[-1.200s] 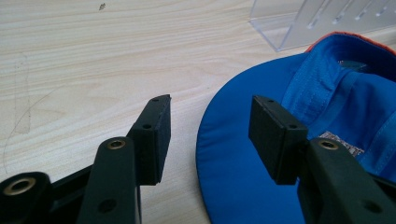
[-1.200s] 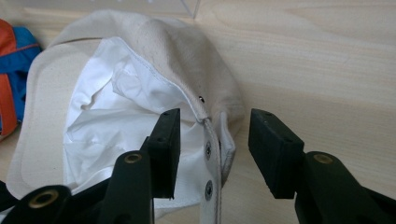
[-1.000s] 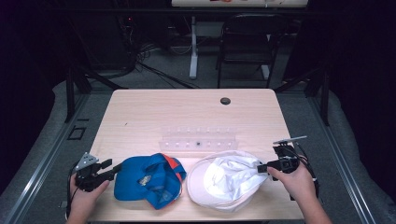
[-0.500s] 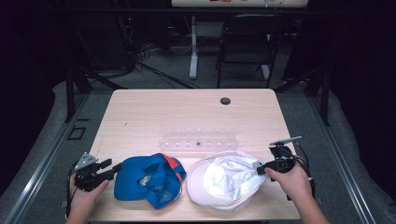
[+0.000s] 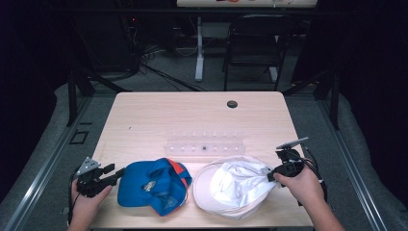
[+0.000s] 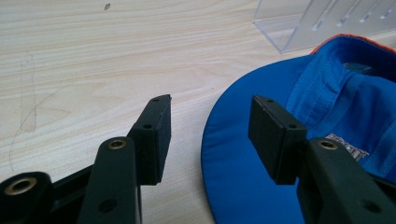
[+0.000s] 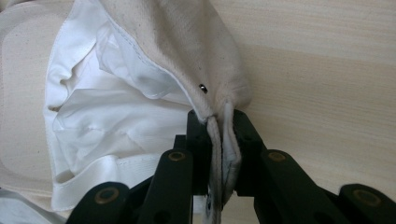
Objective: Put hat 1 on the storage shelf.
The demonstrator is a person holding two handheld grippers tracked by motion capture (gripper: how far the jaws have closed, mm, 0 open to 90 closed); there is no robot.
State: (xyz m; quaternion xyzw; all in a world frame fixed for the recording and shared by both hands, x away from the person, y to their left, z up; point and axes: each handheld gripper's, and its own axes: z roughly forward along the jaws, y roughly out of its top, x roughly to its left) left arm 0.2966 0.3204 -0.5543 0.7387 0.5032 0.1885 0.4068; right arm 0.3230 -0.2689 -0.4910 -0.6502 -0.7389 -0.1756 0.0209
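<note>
The right gripper [image 7: 218, 140] has just been closing, and its jaws now pinch a fold of the white cap's [image 5: 235, 185] back edge at the near right of the table [image 5: 159, 120]. The cloth is soft and light, so it will likely sag and drag; the doubled seam gives a firmer hold. The left gripper [image 6: 208, 135] stands open, its jaws astride the rim of the blue cap's [image 6: 327, 121] brim, not pressing. Beyond both caps lies a clear plastic rack [image 5: 206, 146].
</note>
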